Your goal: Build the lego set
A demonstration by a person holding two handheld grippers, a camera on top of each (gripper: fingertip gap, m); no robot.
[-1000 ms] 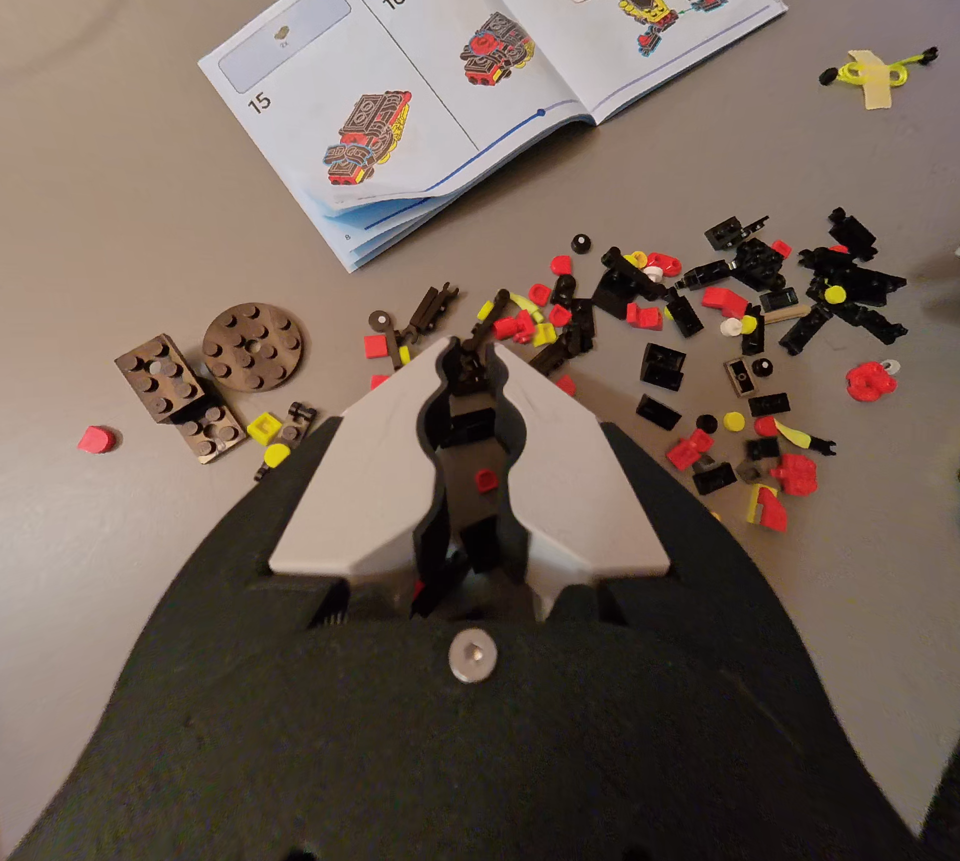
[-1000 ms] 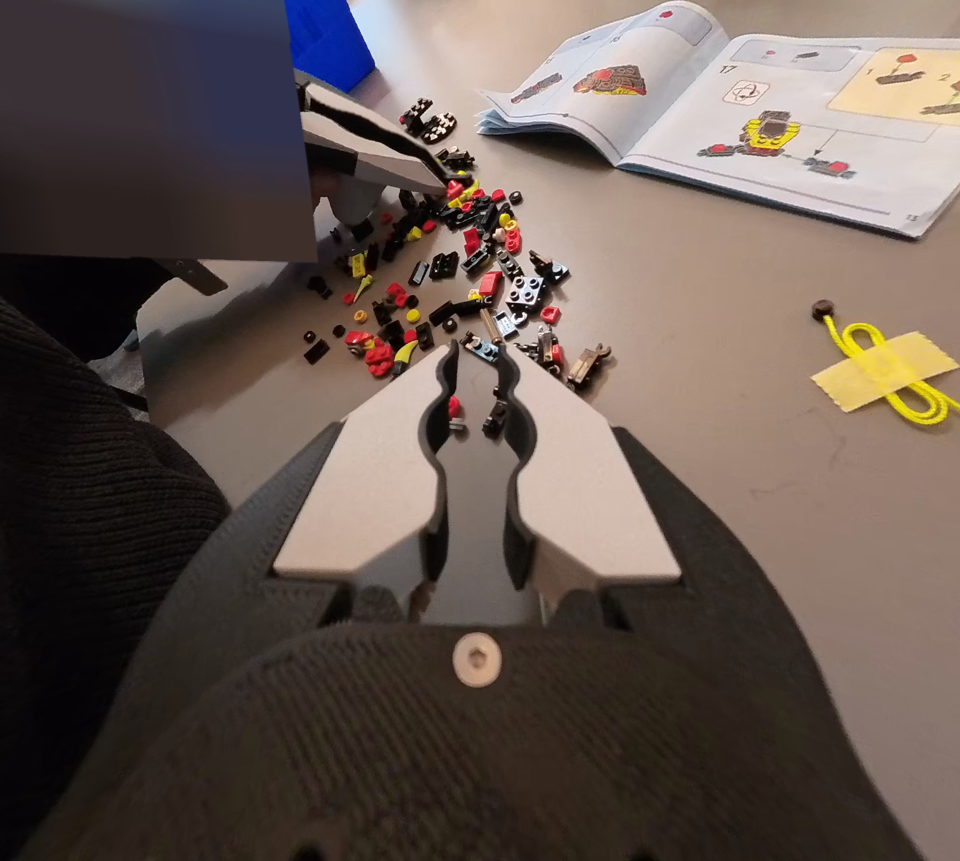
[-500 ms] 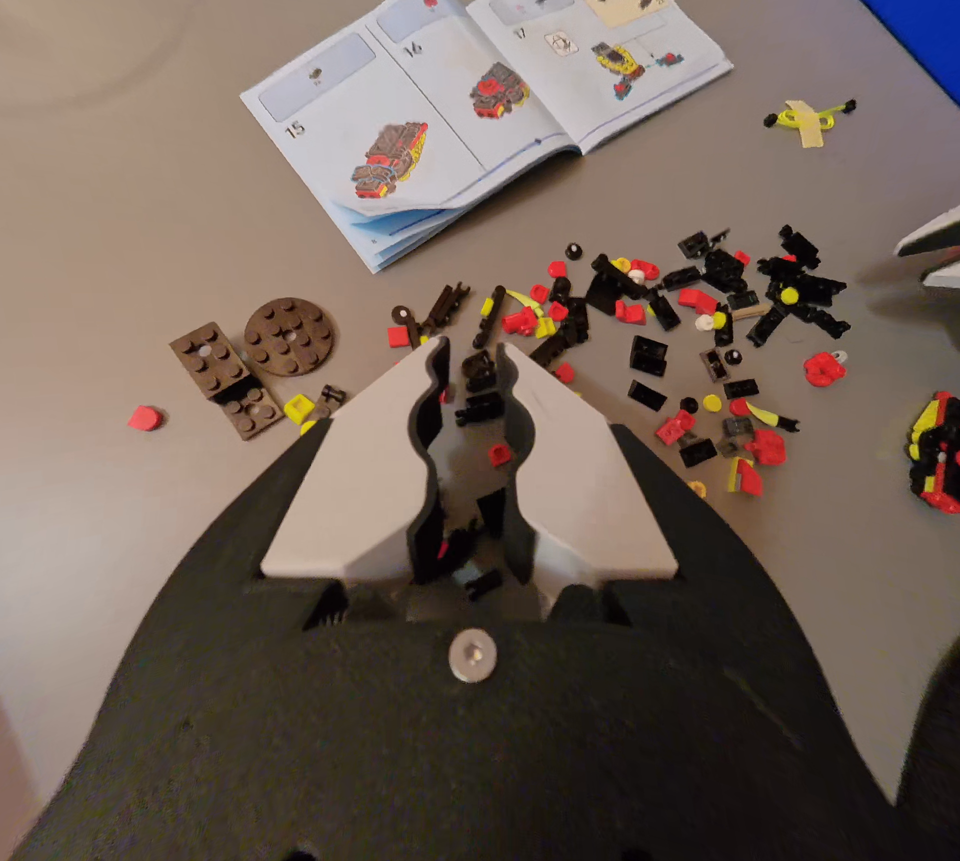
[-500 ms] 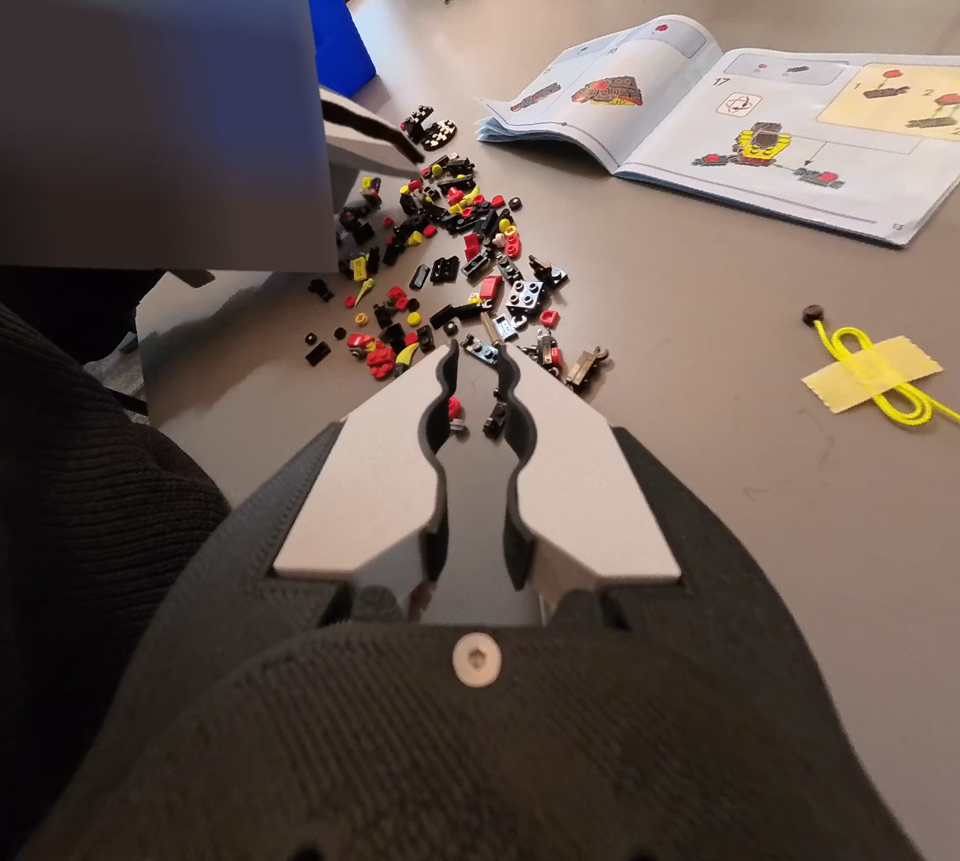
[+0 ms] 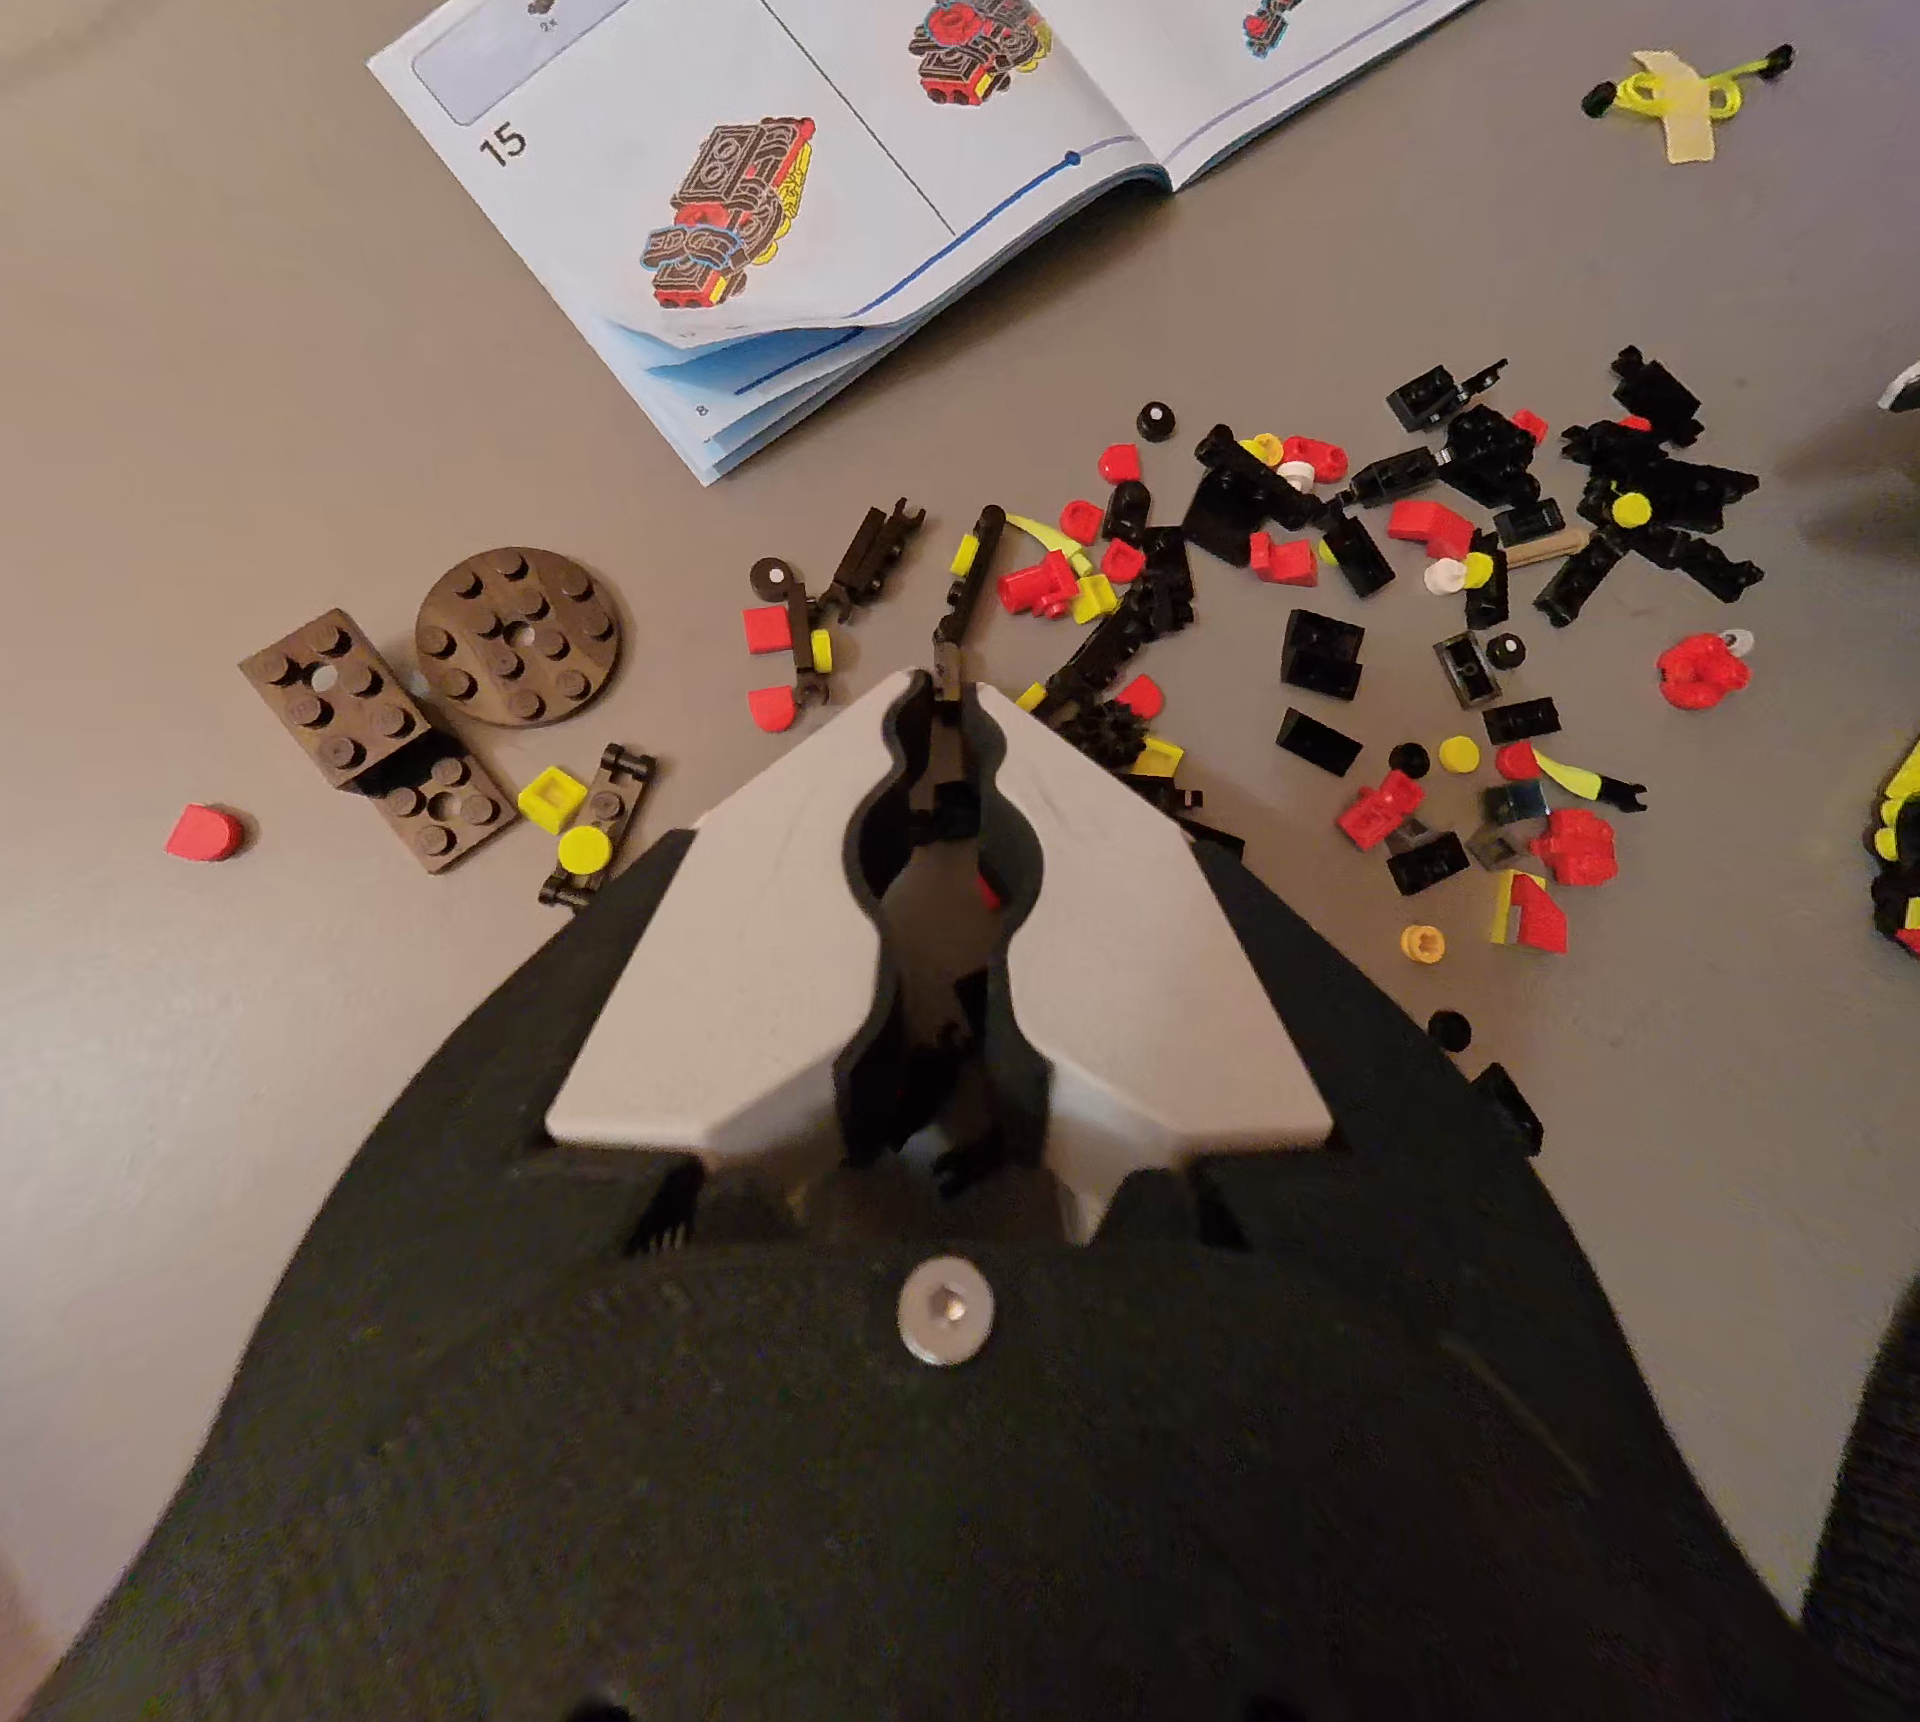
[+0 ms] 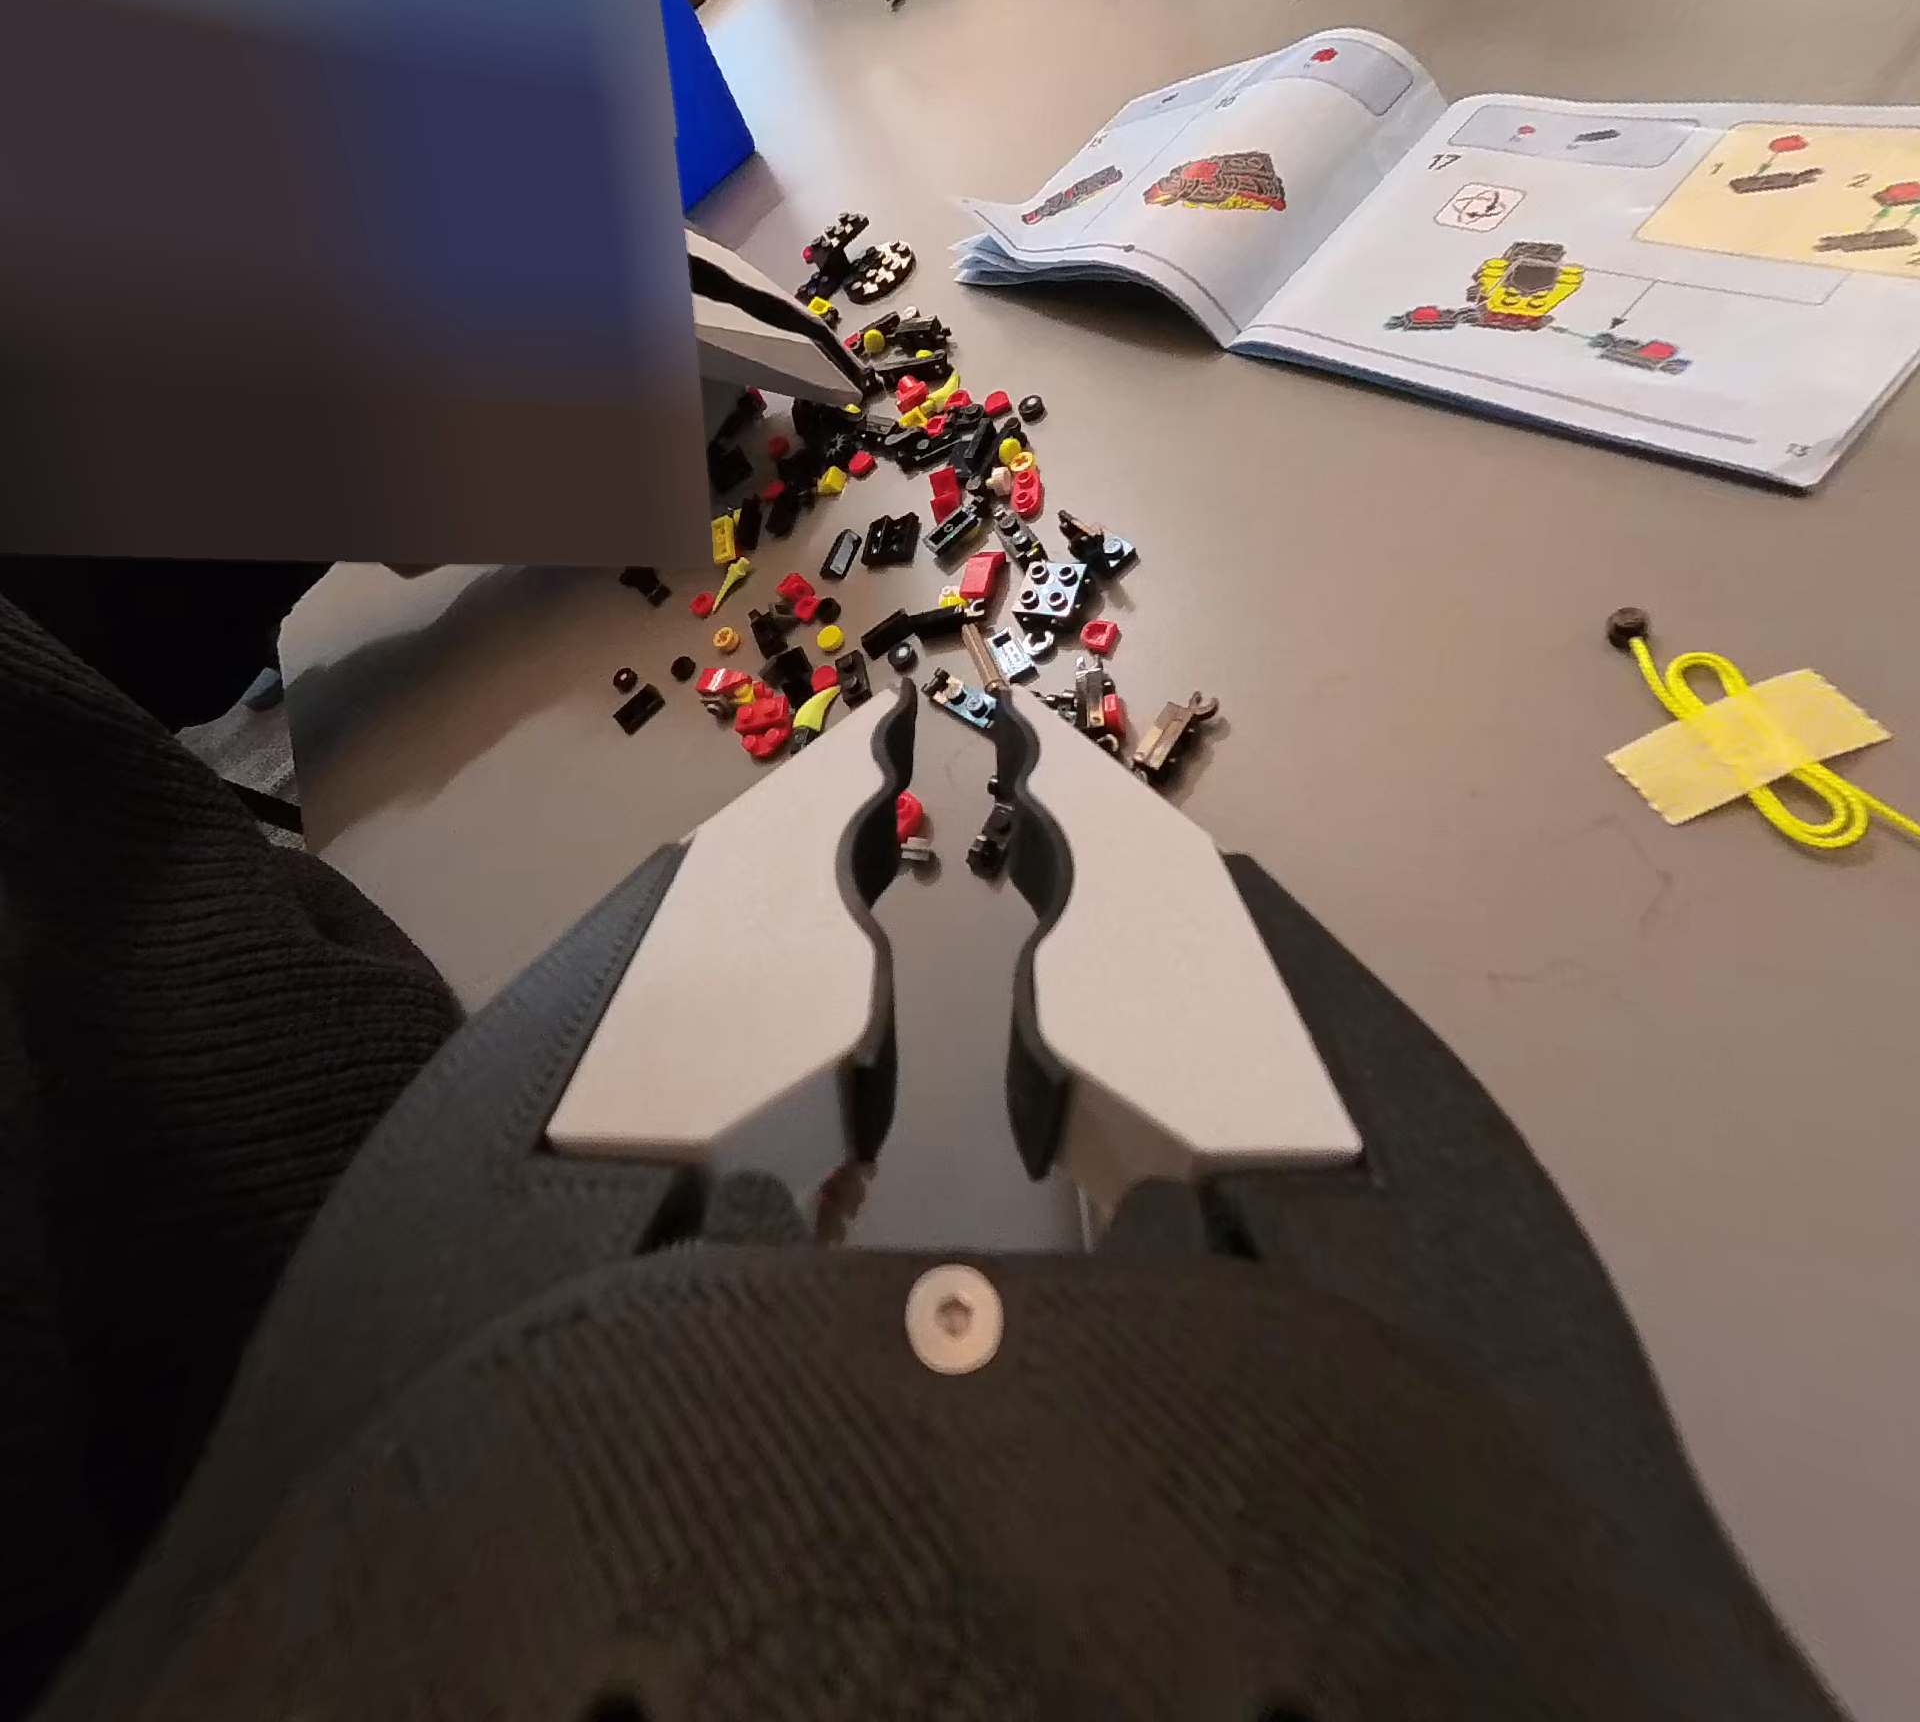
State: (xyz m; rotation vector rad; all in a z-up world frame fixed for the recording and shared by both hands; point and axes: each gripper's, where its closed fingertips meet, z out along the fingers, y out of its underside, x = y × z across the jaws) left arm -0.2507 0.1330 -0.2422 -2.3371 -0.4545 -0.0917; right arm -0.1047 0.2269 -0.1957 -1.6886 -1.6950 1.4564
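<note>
The slim black piece [image 5: 943, 670] sits pinched at the left gripper's [image 5: 940, 696] tips; it could twist loose. Right gripper [image 6: 961, 716] narrowly open, empty

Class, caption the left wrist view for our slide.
Left claw pinches a slim black brick piece among scattered bricks, below an open instruction booklet.
</note>
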